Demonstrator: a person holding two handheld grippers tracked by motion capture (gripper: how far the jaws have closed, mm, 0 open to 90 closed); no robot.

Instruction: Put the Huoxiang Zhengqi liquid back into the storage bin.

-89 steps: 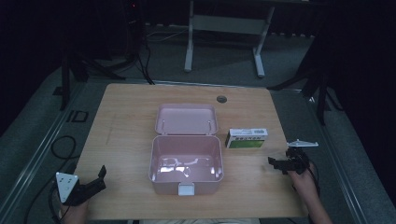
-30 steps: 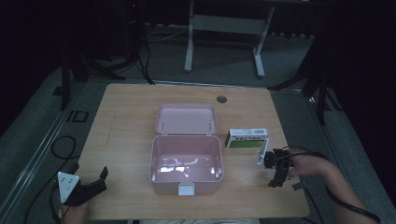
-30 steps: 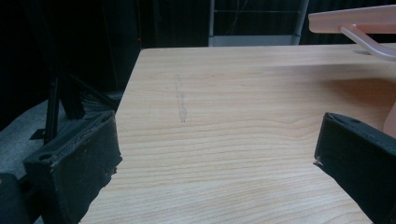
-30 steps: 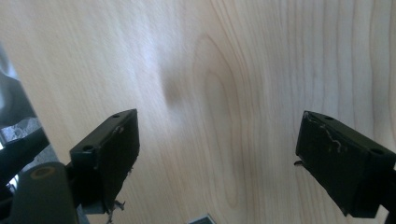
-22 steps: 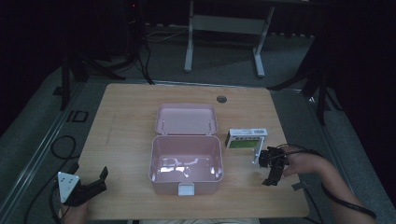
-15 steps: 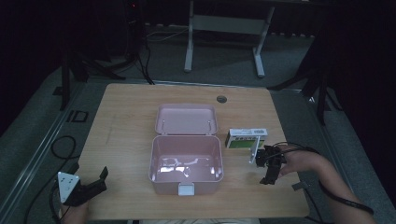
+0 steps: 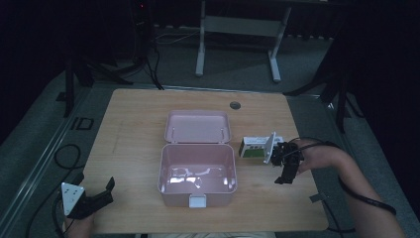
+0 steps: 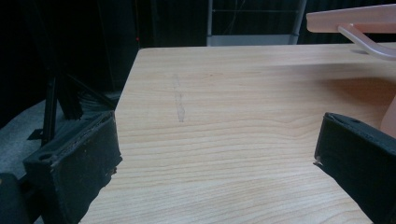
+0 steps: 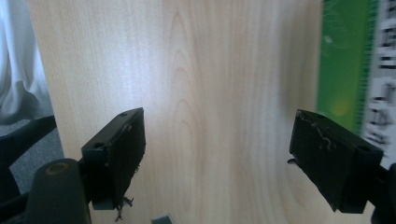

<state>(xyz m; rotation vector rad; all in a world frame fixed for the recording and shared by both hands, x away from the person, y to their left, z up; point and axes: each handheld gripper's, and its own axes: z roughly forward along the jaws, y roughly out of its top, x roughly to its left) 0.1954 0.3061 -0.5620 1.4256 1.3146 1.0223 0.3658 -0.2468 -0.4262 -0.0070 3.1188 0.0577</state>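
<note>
The left gripper rests at the table's near corner, its fingers spread wide over bare wood, with the open pink box off to their right. Farther in, the right gripper points down beside the green carton. Its jaws have just been closing a little, yet its fingers stand apart with only wood between them; the carton lies just outside one finger.

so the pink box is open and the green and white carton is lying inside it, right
Not quite. The pink box is open, but the green and white carton lies on the table beside it, near the right gripper. The high view shows this.
</note>
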